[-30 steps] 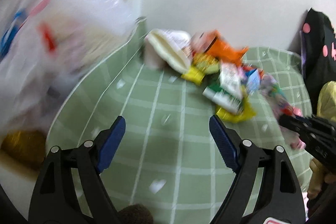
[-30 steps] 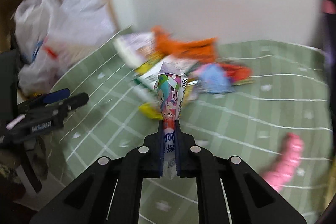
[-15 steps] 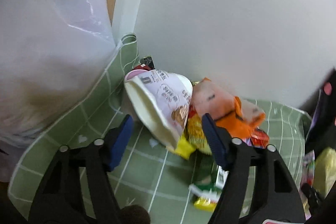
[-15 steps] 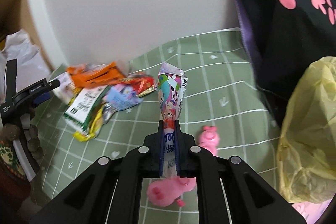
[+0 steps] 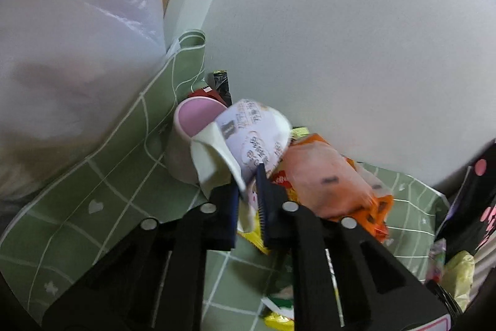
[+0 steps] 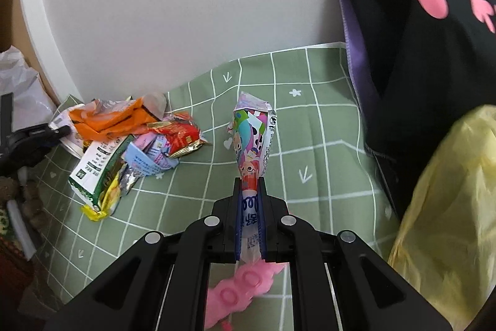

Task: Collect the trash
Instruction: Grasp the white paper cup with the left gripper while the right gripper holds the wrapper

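Observation:
In the left wrist view, my left gripper (image 5: 246, 180) has its jaws closing on the rim of a crushed white paper cup (image 5: 257, 138) with print on it, and the rim sits pinched between the blue pads. The cup leans on a pink cup (image 5: 193, 126) and an orange wrapper (image 5: 325, 176). My right gripper (image 6: 250, 186) is shut on a colourful cartoon wrapper (image 6: 252, 129) that stands up above the green checked mat (image 6: 310, 114). To its left lies the trash pile (image 6: 124, 145), where the left gripper (image 6: 34, 137) shows at the pile's far edge.
A big white plastic bag (image 5: 62, 51) fills the left side. A white wall stands behind the pile. A yellow plastic bag (image 6: 449, 207) and a black cloth with pink spots (image 6: 418, 20) are at the right. A pink toy (image 6: 241, 284) lies under the right gripper.
The left gripper moved in to the pile and its jaws went from wide open to pinching the white cup's rim. The right gripper swung right with its wrapper, towards the yellow bag.

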`<state>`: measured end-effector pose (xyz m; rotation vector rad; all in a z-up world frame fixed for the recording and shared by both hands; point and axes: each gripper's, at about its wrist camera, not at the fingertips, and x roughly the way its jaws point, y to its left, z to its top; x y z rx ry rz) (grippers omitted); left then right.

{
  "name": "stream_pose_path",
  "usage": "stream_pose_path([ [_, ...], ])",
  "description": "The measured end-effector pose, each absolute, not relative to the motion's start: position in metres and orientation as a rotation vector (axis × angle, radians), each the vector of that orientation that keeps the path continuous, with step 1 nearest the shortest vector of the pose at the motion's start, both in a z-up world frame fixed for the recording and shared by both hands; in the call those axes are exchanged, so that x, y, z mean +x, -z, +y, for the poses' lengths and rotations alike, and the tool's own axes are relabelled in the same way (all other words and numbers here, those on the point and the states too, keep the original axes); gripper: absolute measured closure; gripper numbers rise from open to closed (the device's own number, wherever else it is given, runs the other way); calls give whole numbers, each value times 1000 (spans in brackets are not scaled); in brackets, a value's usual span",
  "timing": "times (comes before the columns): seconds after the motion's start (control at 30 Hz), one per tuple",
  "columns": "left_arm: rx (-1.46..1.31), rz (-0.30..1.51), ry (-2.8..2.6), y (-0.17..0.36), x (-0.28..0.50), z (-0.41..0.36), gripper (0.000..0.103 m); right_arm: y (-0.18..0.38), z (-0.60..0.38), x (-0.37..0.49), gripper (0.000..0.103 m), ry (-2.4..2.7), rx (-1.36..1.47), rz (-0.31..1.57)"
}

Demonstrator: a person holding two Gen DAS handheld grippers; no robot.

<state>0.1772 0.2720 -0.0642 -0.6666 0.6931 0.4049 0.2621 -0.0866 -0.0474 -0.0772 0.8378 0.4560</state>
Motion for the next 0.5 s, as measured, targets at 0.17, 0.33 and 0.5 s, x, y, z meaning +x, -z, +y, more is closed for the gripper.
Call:
stream_pose_path([
  [0.17,-575,676,-388,42,173,261,97,42,-86,280,94,-506,-95,818],
  [0.33,-509,670,-387,21,169,249,97,36,-86,296,94,-516,-66,813],
  [0.5,-401,620,-298,-17,186,224,97,19,-92,297,94,-488,-46,768],
])
